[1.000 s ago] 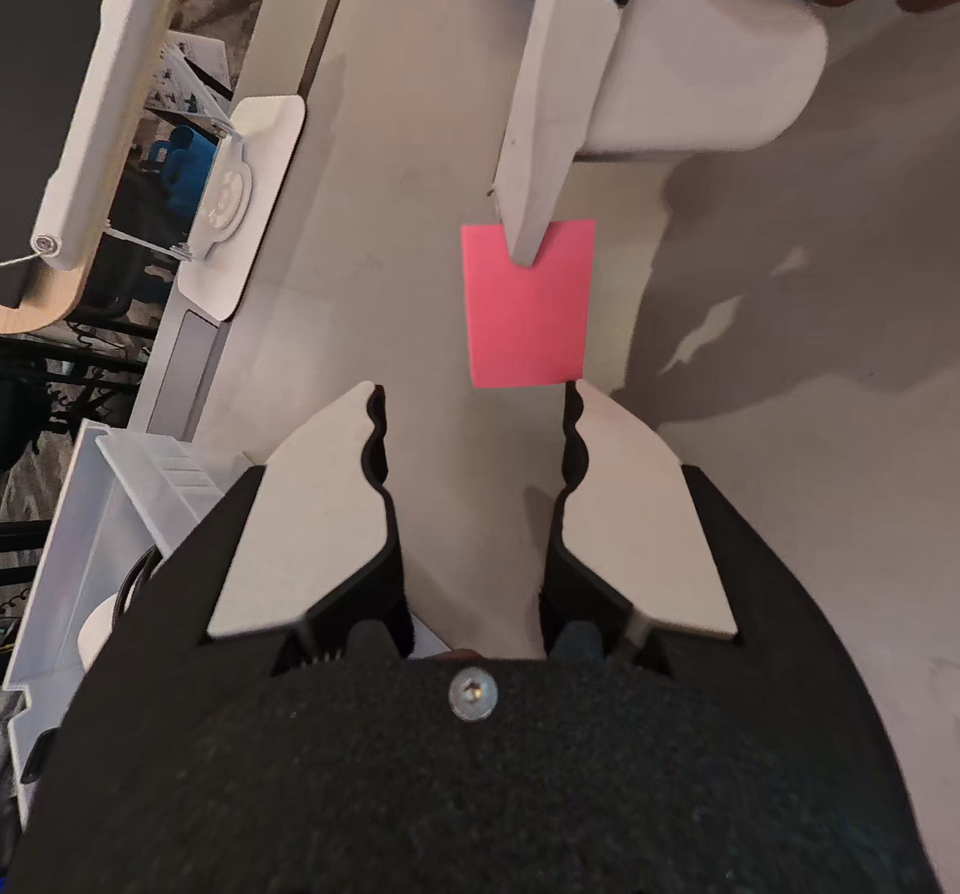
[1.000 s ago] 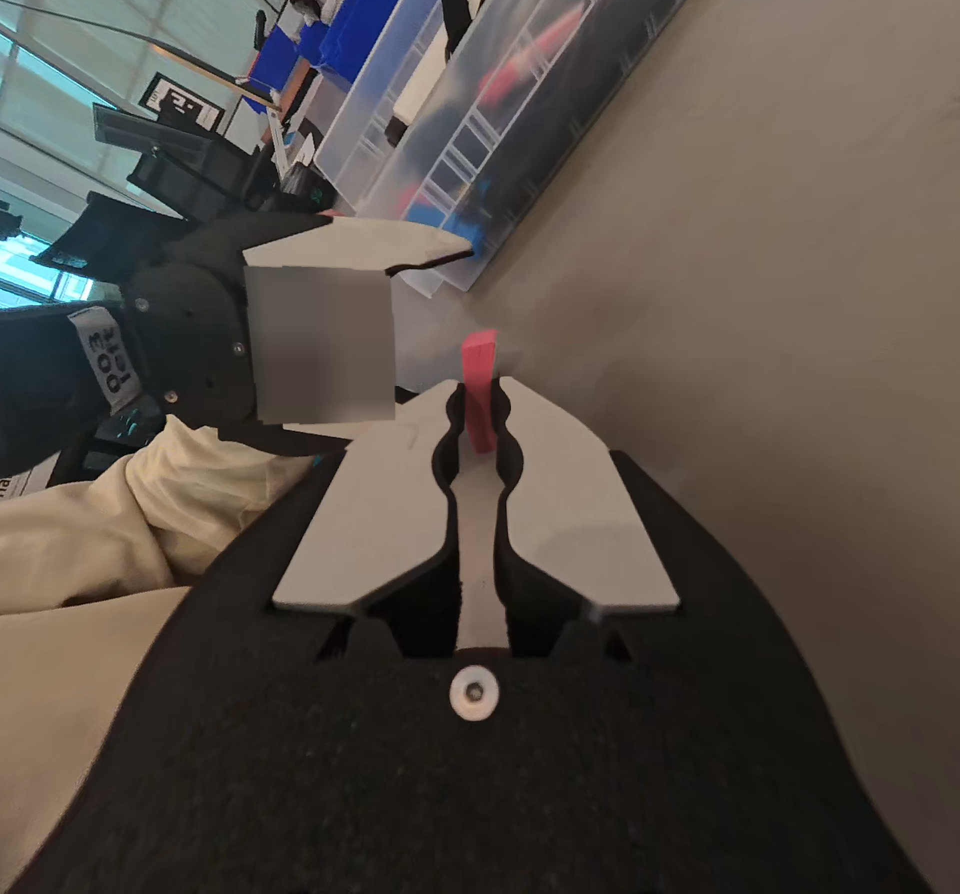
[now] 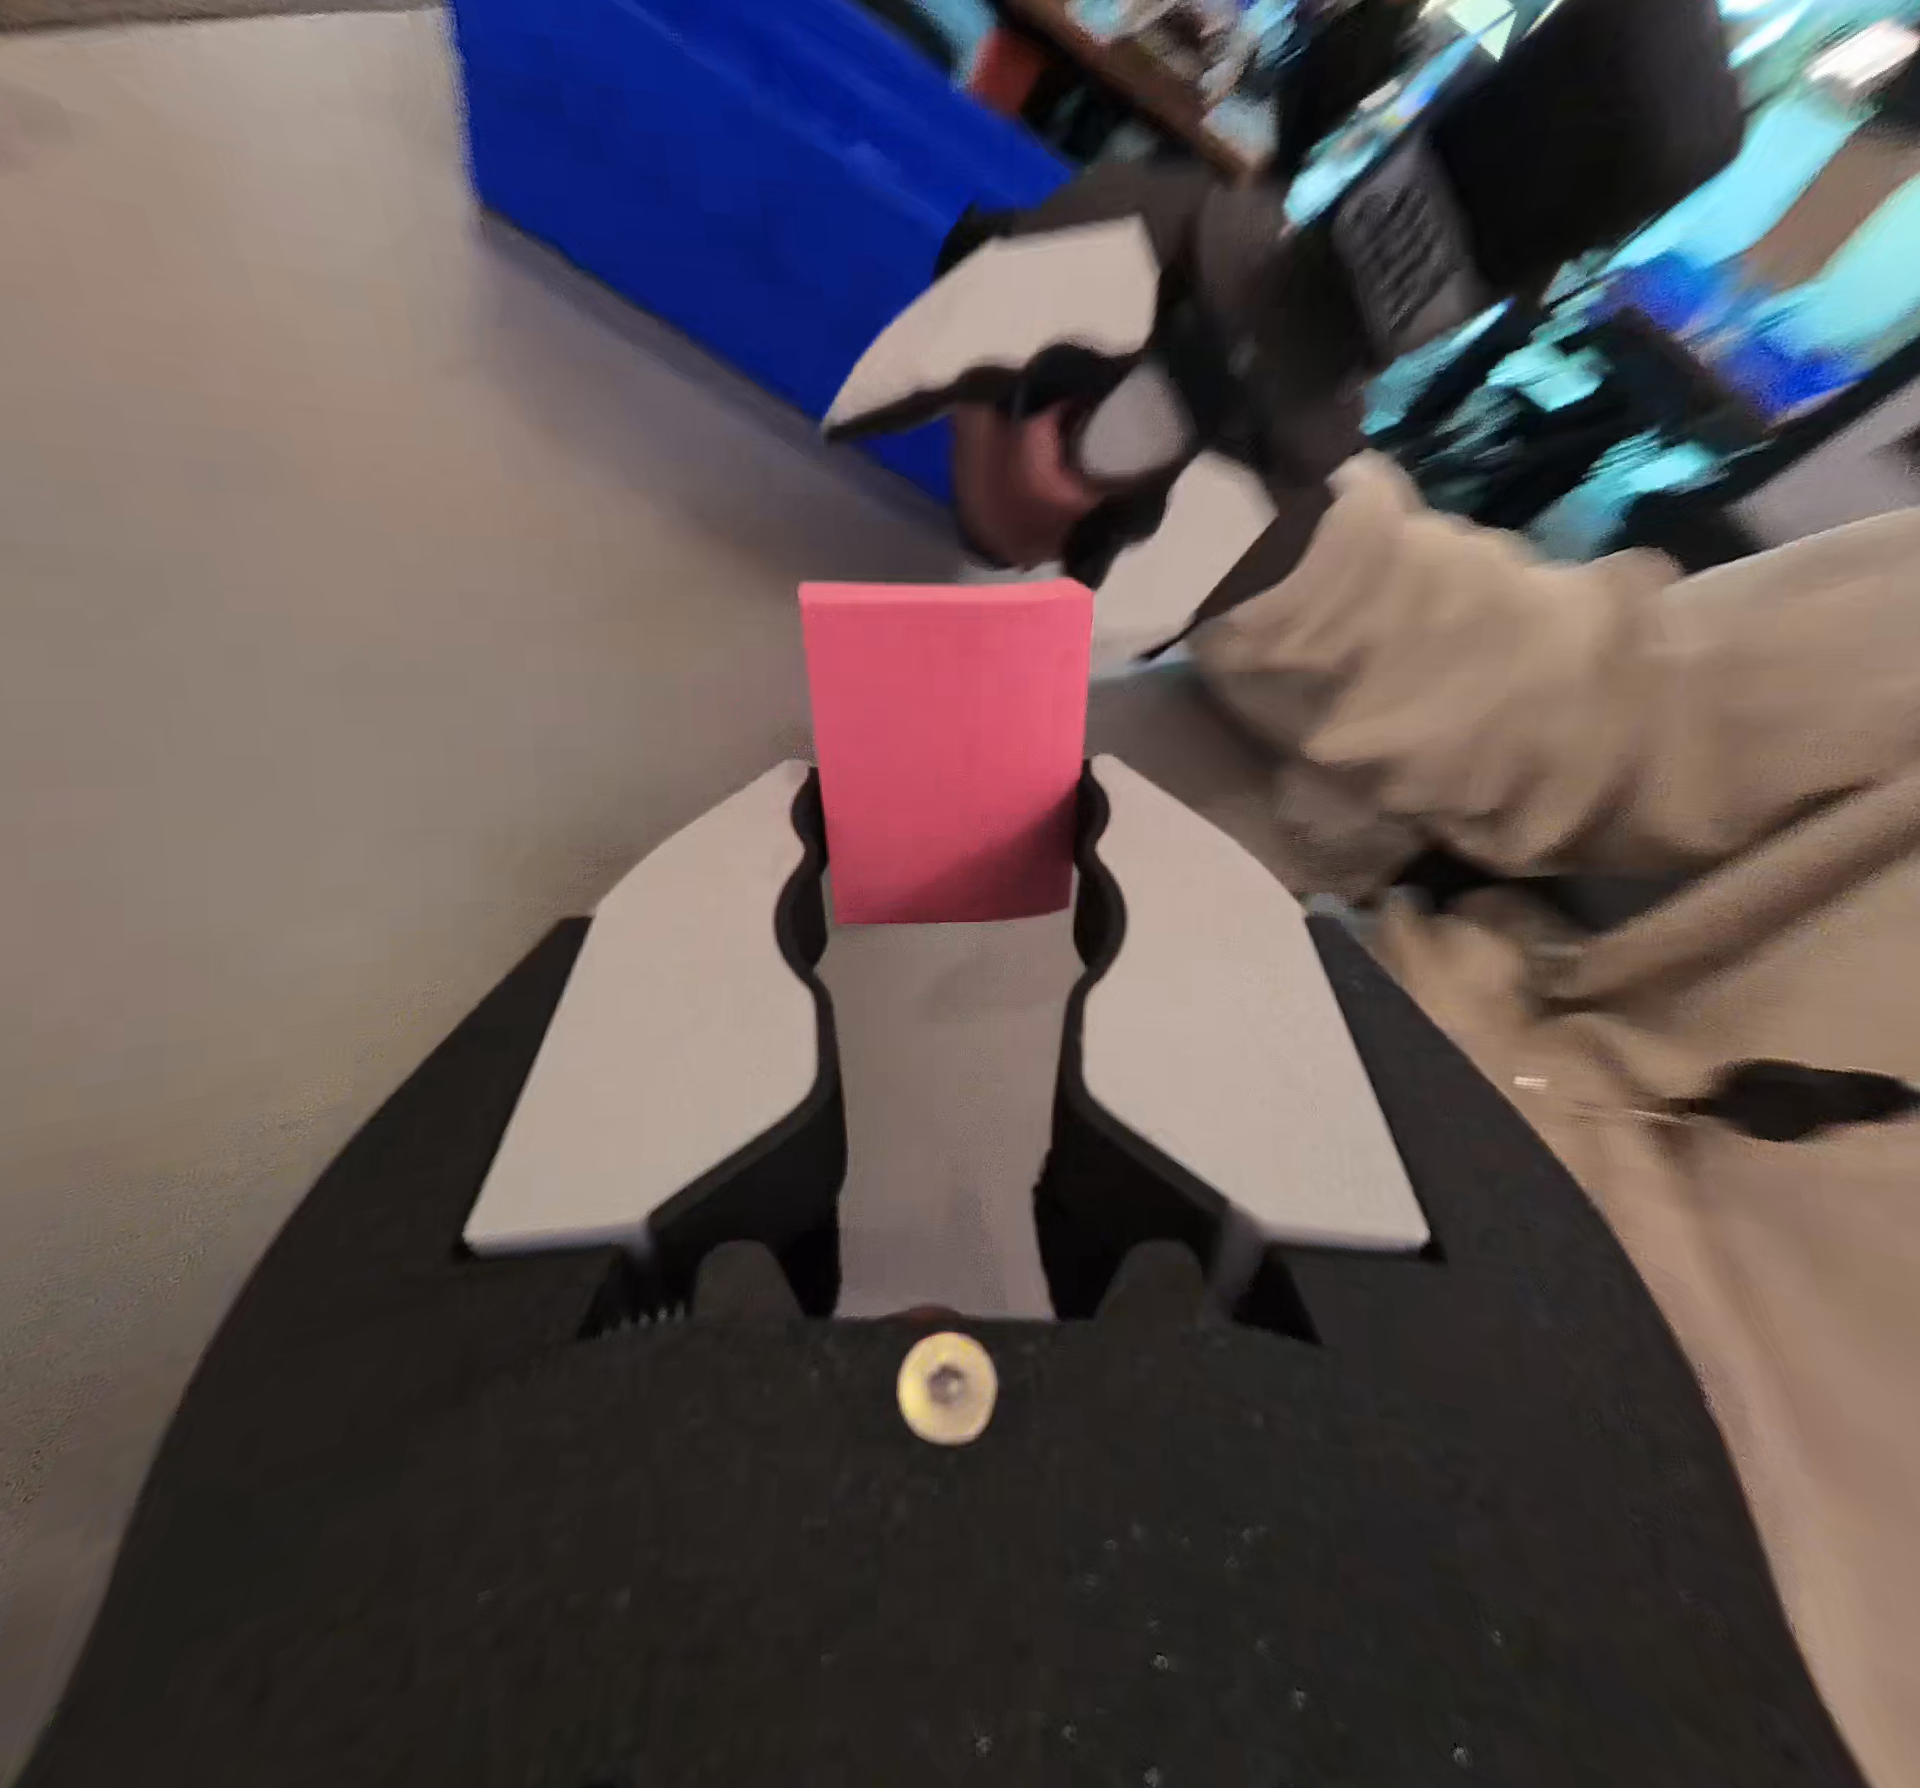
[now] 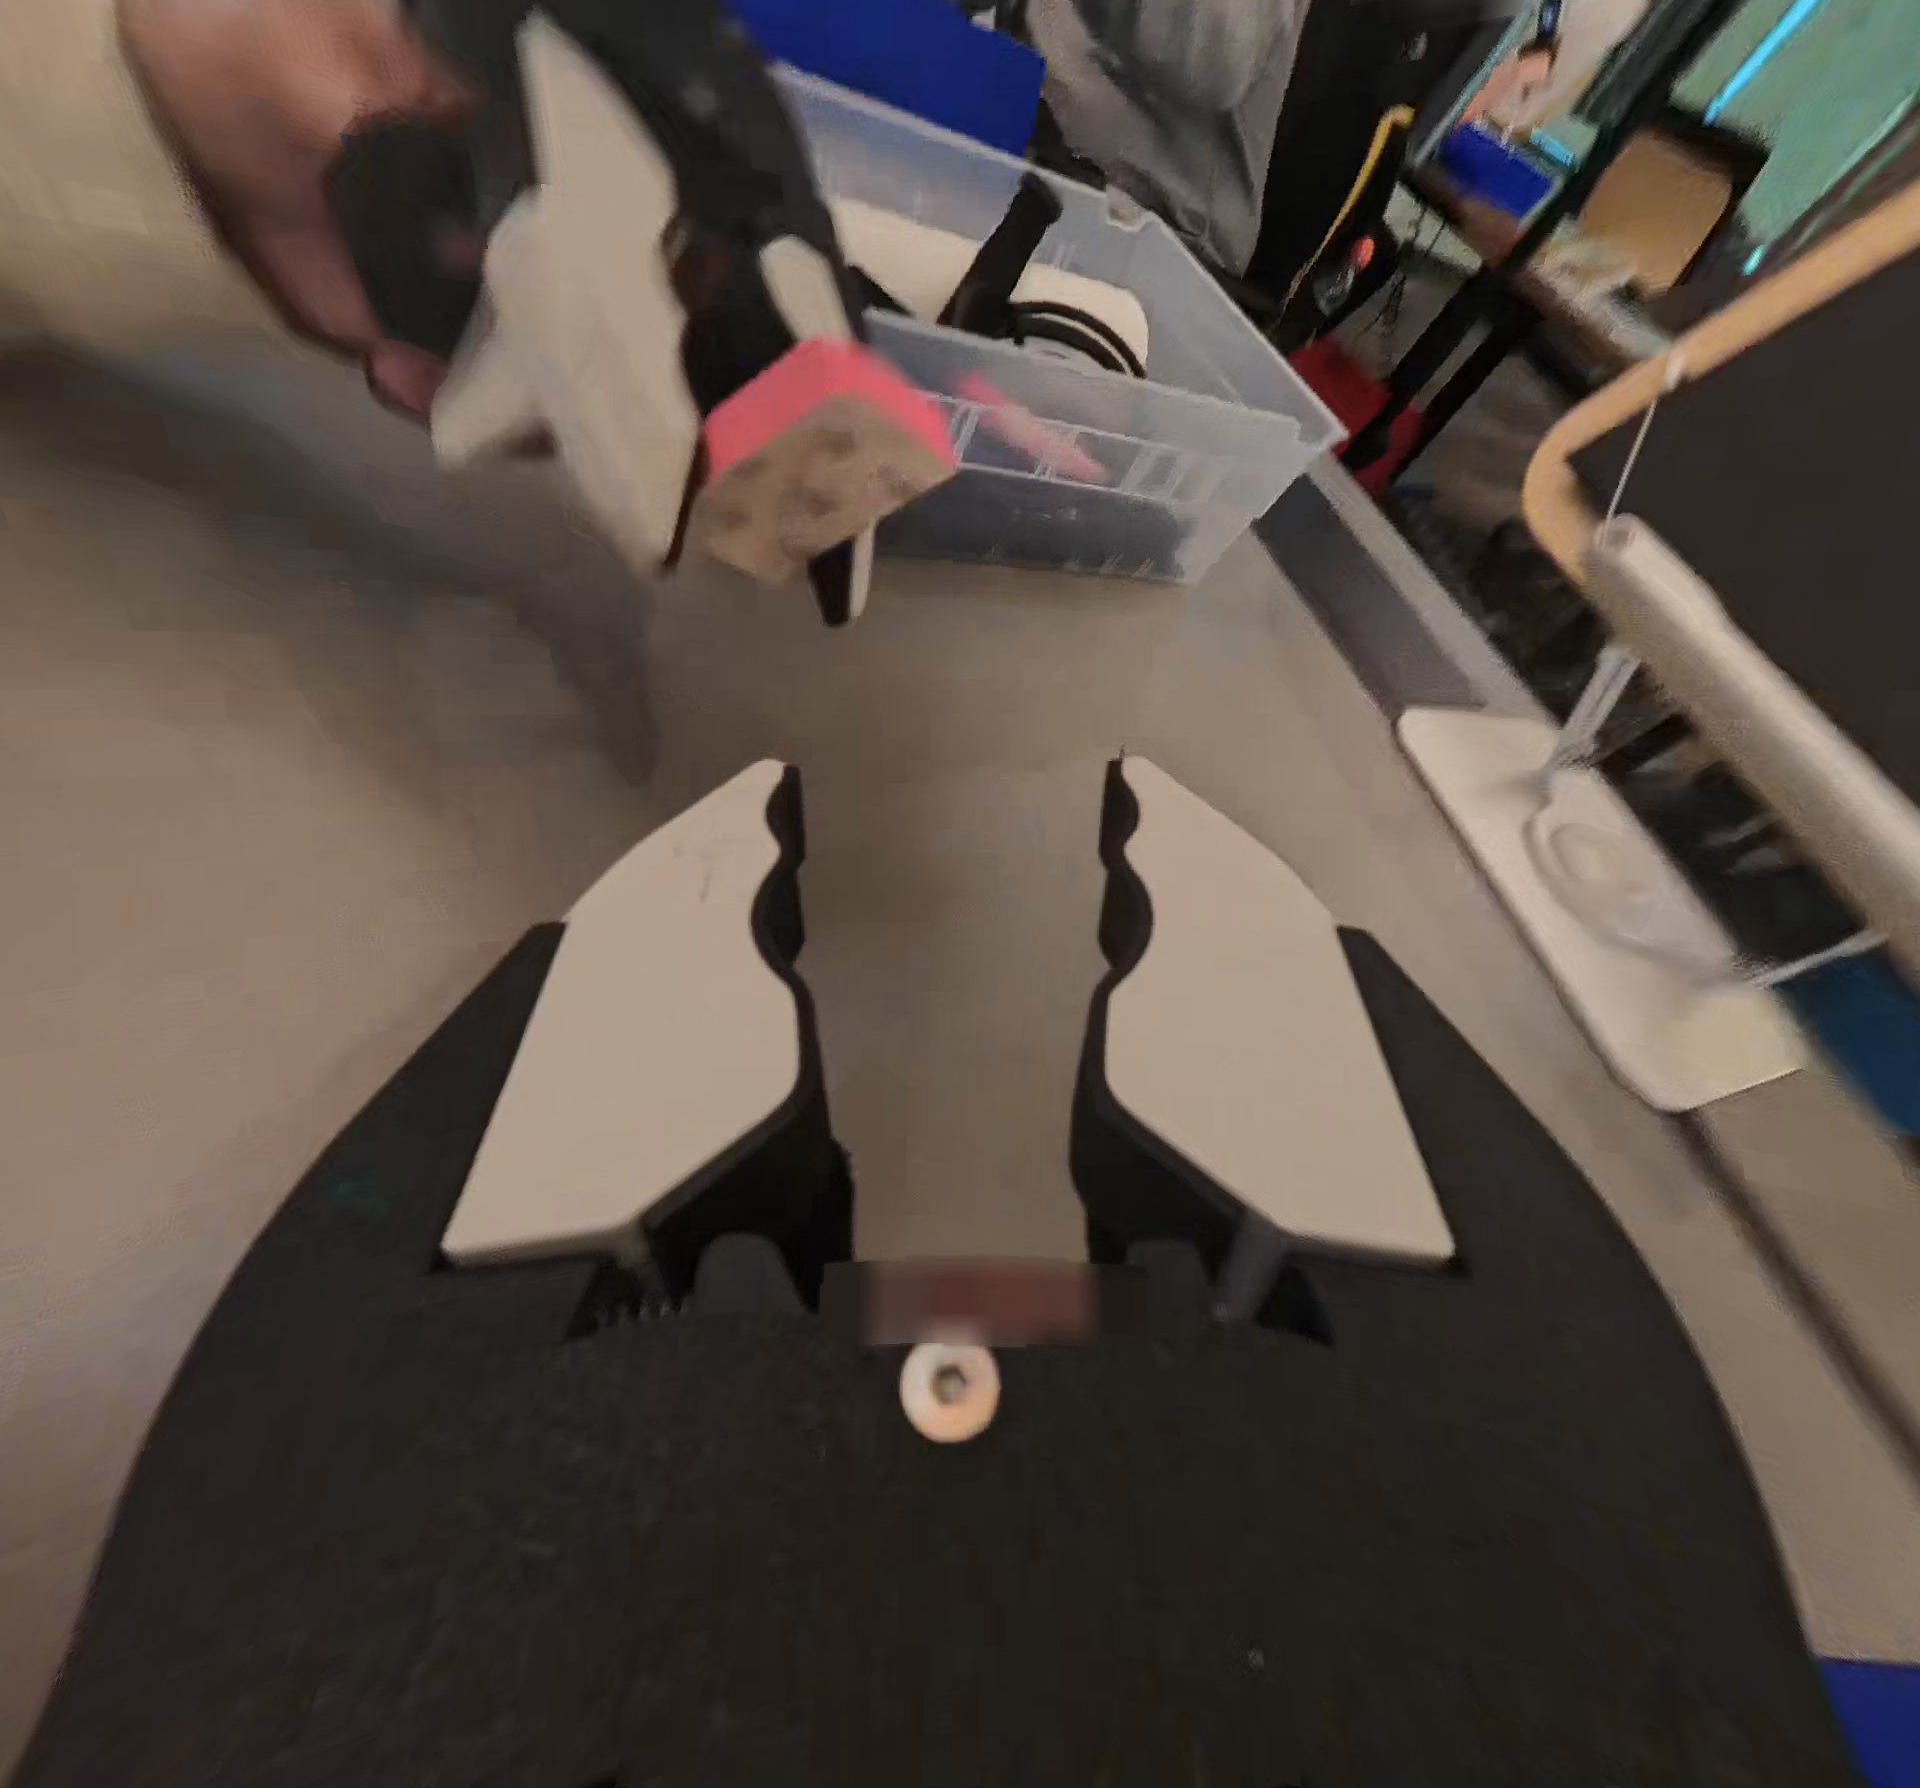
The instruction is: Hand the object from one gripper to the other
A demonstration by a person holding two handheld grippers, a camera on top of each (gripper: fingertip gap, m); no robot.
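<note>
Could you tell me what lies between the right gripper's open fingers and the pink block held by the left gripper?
Nothing: the right wrist view shows only bare grey tabletop between the right gripper and pink block.

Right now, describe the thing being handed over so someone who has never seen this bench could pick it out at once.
Start at the pale grey table with the blue bin at its far side. In front of that, the left gripper holds a small flat pink block upright between its two grey fingers. It is the only pink thing held up off the table, and its other face is beige.
</note>
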